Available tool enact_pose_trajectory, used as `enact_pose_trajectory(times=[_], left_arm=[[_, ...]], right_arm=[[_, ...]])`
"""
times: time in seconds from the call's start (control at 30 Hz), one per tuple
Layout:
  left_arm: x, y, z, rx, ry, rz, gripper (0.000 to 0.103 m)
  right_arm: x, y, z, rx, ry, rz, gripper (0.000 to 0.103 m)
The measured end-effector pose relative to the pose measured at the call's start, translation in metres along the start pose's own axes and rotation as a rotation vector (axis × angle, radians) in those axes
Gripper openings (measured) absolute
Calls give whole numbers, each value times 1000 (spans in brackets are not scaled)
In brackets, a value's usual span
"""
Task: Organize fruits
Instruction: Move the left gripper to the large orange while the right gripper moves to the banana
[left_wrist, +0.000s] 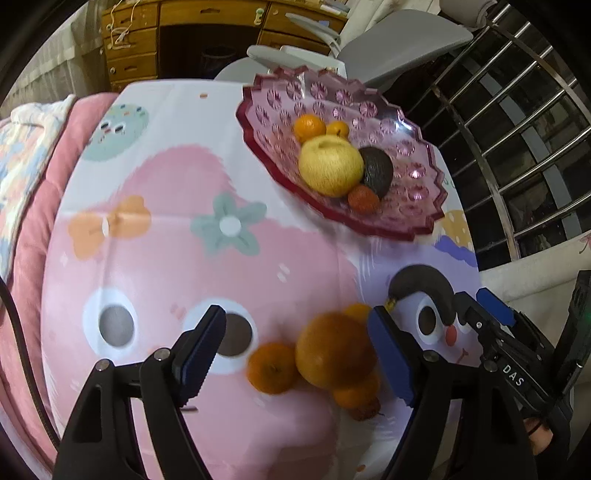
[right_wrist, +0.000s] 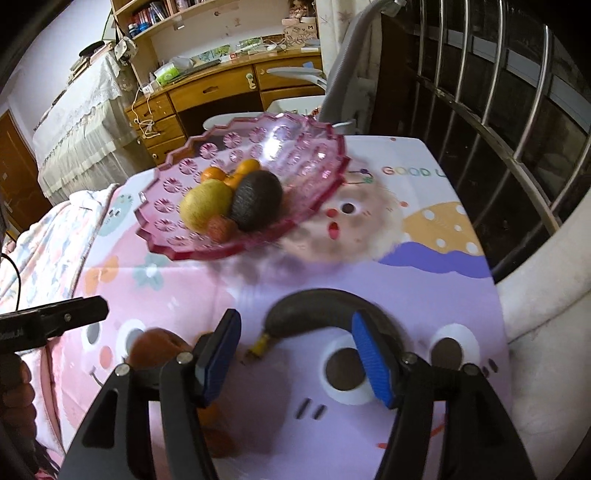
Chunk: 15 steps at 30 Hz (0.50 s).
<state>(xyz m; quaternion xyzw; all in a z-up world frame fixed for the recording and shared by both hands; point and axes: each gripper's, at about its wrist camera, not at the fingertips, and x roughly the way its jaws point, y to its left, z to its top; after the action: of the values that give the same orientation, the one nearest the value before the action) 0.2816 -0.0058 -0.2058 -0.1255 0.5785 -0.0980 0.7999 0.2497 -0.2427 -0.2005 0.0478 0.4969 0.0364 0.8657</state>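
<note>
A pink glass fruit bowl (left_wrist: 373, 218) (right_wrist: 177, 251) stands on the table and holds a yellow apple (left_wrist: 330, 164) (right_wrist: 205, 208), a dark avocado (left_wrist: 378, 171) (right_wrist: 256, 201), small oranges (left_wrist: 309, 127) and a red fruit (left_wrist: 364, 199). On the cloth lie a big orange (left_wrist: 332, 349), several small oranges (left_wrist: 271, 367) and an overripe dark banana (right_wrist: 321, 306) (left_wrist: 421, 280). My left gripper (left_wrist: 295, 354) is open around the orange cluster. My right gripper (right_wrist: 295, 354) is open just before the banana; it also shows in the left wrist view (left_wrist: 491, 314).
The table has a pink cartoon cloth (left_wrist: 184, 258). A metal railing (left_wrist: 517, 147) runs along the right edge. A grey chair (left_wrist: 388, 48) and a wooden desk (right_wrist: 221, 88) stand behind the table. A pink quilt (left_wrist: 33, 221) lies to the left.
</note>
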Motion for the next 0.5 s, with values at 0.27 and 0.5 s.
enact_pose_trajectory(times=[0.27,0.5], left_arm=[[14,-2,-22,-149,43,-24,83],[24,-4,-37,-285,35,-20,83]], right_arm=[[9,-23,-9,-59,25,-11,69],[28,-30,-18,-186,32,-28,69]])
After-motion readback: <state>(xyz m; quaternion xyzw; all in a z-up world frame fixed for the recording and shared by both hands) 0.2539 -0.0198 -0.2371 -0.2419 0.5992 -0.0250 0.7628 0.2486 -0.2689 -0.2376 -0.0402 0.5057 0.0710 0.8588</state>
